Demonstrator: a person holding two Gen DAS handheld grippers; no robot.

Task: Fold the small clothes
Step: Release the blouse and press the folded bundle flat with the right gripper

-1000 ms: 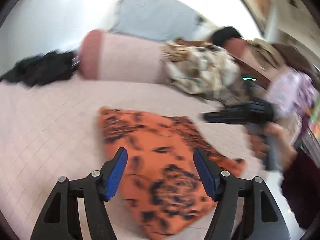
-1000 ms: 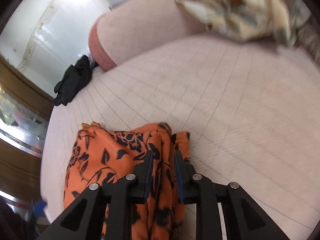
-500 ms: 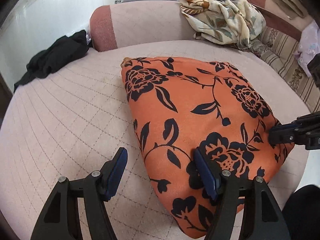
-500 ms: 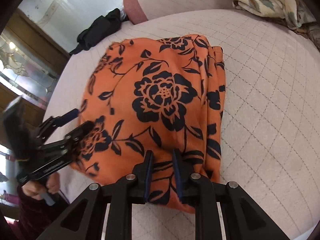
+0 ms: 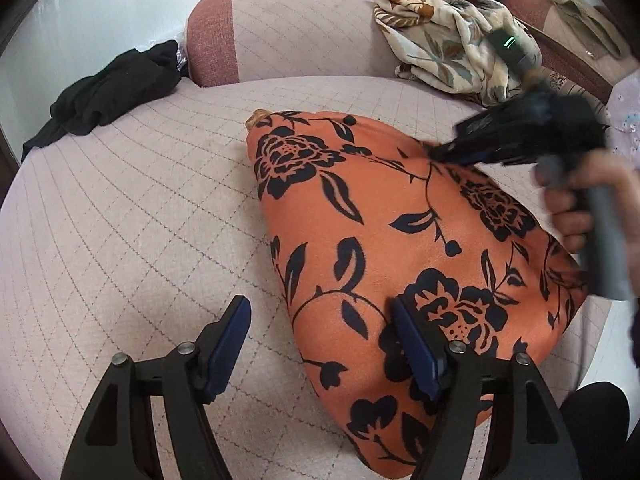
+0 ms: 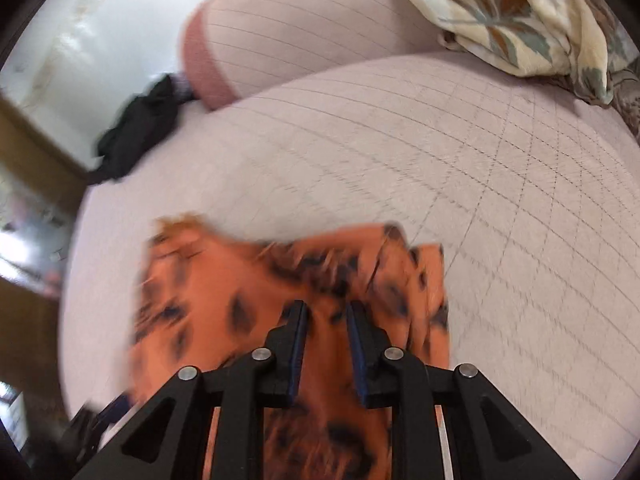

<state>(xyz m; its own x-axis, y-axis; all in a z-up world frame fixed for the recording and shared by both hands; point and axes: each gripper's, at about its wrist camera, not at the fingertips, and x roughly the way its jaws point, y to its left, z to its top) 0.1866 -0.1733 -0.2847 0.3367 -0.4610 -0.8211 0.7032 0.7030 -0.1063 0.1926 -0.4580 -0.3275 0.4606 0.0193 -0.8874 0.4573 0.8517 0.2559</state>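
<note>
Since half a second ago the right hand-held gripper (image 5: 444,152) has swung from the right edge up over the far side of the orange floral garment (image 5: 380,248), dragging a pinch of fabric with it; left one hasn't shifted.

Left wrist view, near to far:
- Left hand-held gripper (image 5: 320,344) at lower centre, fingers wide apart, gripping nothing. Right pad sits over the garment's near part; contact can't be confirmed. Left pad over bare bed (image 5: 120,220).
- Garment lies centre to lower right on the pink quilted bed, one flat folded slab.
- Right hand-held gripper at mid right, motion-blurred, tip on the garment's far edge. Hand (image 5: 576,204) on its handle, cut by the frame edge.
- Black clothing (image 5: 108,92) bunched at upper left. Pink bolster (image 5: 288,36) top centre. Leaf-print cloth (image 5: 448,40) heaped upper right.

Right wrist view:
- Right hand-held gripper (image 6: 326,340) fingers nearly together, orange fabric clamped between them.
- Garment (image 6: 224,300) heavily blurred in lower centre; fold lines unreadable.
- Bolster (image 6: 304,28), black clothing (image 6: 136,132) and leaf-print cloth (image 6: 512,12) run along the top.

No containers visible.
</note>
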